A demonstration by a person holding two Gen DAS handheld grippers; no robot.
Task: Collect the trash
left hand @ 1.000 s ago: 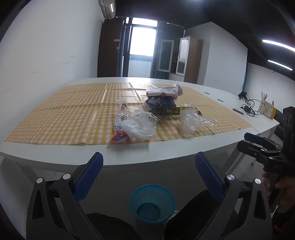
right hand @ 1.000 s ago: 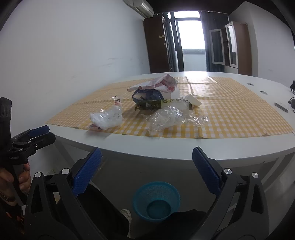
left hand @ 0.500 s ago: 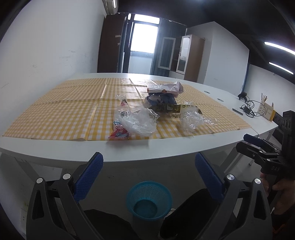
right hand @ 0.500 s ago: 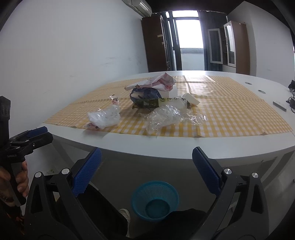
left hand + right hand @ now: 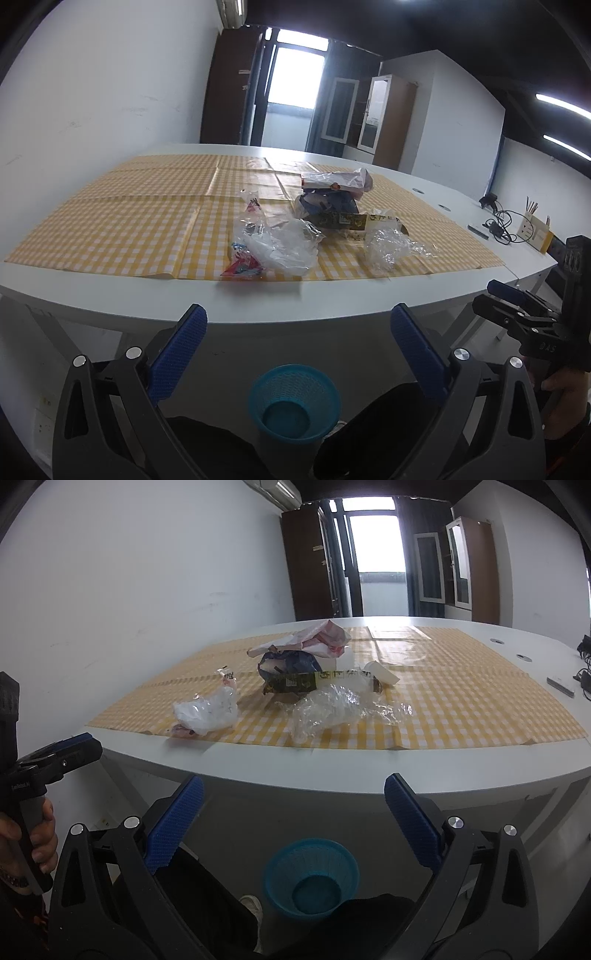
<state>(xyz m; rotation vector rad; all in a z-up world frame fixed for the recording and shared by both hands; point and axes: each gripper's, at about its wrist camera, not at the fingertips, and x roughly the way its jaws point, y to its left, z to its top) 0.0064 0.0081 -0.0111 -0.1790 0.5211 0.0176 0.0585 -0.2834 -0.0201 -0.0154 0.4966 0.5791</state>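
Left gripper [image 5: 297, 334] jaws spread wide, empty, right gripper [image 5: 293, 806] likewise agape and holding nothing, blue mesh wastebasket [image 5: 294, 402] on floor below both, crumpled plastic wrappers [image 5: 280, 247] heaped on yellow checked tablecloth [image 5: 129, 221], white table [image 5: 406, 771] beyond

One table [image 5: 258, 299] carries one checked cloth [image 5: 129, 221]. On the cloth lie two clear plastic wrappers [image 5: 284, 247] [image 5: 388, 243], one red packet [image 5: 242, 267] at its near edge, one dark bag [image 5: 328, 203], one pink-and-white wrapper [image 5: 332, 181] on top, and one green-and-yellow strip [image 5: 351, 221]. One blue basket [image 5: 295, 384] stands on the floor. Two grippers [image 5: 295, 339] [image 5: 291, 808], jaws wide apart.
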